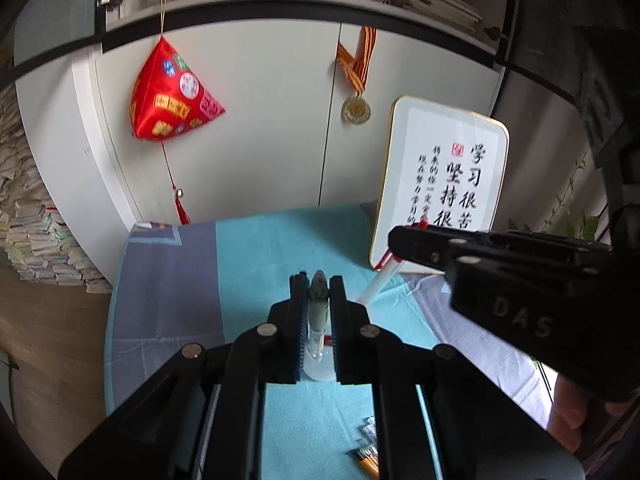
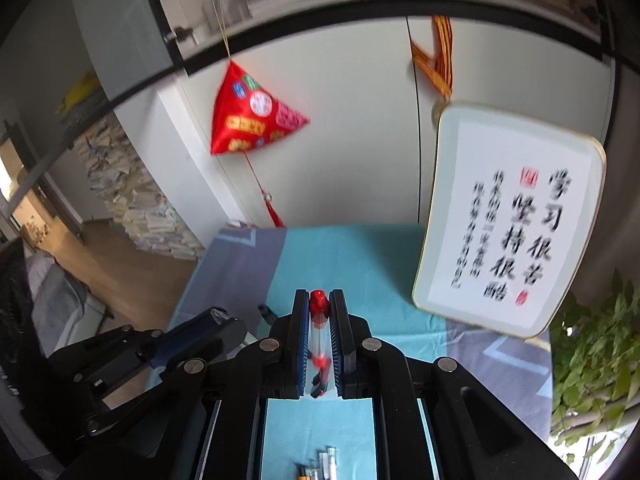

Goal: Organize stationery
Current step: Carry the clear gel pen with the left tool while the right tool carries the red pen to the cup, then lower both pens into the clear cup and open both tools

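My left gripper (image 1: 317, 286) is shut on a pen with a grey tip and clear barrel (image 1: 318, 312), which runs along the fingers above the teal cloth. My right gripper (image 2: 319, 300) is shut on a red-capped pen with a clear barrel (image 2: 319, 320). In the left wrist view the right gripper (image 1: 394, 246) reaches in from the right, and the white end of its pen (image 1: 376, 286) slants down below it. The left gripper (image 2: 224, 320) shows at lower left in the right wrist view. Several loose pens (image 1: 366, 454) (image 2: 320, 466) lie on the cloth near the bottom edge.
A table under a teal and grey-blue cloth (image 1: 256, 248) stands against white cabinet doors (image 1: 260, 120). A framed calligraphy board (image 1: 444, 176) leans at the right rear. A red pyramid ornament (image 1: 172, 96) and a medal (image 1: 356, 110) hang on the cabinet. A green plant (image 2: 596, 352) stands at right.
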Demonstrator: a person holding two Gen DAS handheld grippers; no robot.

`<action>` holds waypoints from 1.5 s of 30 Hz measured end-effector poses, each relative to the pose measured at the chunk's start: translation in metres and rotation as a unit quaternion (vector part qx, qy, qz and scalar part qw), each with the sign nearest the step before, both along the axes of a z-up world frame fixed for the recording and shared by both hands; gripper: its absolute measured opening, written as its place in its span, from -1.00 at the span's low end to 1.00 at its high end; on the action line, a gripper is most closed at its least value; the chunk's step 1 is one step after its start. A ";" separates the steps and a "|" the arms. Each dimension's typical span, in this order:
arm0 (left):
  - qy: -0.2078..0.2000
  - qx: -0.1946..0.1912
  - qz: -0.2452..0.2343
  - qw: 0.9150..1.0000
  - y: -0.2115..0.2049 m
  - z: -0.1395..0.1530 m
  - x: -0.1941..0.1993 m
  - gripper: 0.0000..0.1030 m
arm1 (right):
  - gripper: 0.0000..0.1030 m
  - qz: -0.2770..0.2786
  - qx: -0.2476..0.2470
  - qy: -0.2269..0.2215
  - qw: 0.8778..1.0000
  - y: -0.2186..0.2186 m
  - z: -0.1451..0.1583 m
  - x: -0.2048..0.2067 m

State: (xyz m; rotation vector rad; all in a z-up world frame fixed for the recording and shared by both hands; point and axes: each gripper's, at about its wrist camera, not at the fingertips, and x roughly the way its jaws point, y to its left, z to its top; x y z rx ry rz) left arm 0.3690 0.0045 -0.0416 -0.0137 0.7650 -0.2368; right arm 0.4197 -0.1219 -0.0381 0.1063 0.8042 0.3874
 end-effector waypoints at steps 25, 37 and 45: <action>0.032 0.009 -0.003 0.999 -0.003 -0.033 0.007 -0.81 | -0.79 0.005 -0.009 0.060 0.998 0.006 -0.054 0.017; 0.016 0.015 0.010 1.000 0.002 -0.016 -0.007 -0.39 | -0.78 0.009 -0.008 0.040 0.999 -0.001 -0.035 -0.005; 0.000 0.005 0.020 1.000 0.012 0.001 -0.041 -0.31 | -0.78 0.014 -0.030 0.021 0.999 -0.009 -0.020 -0.041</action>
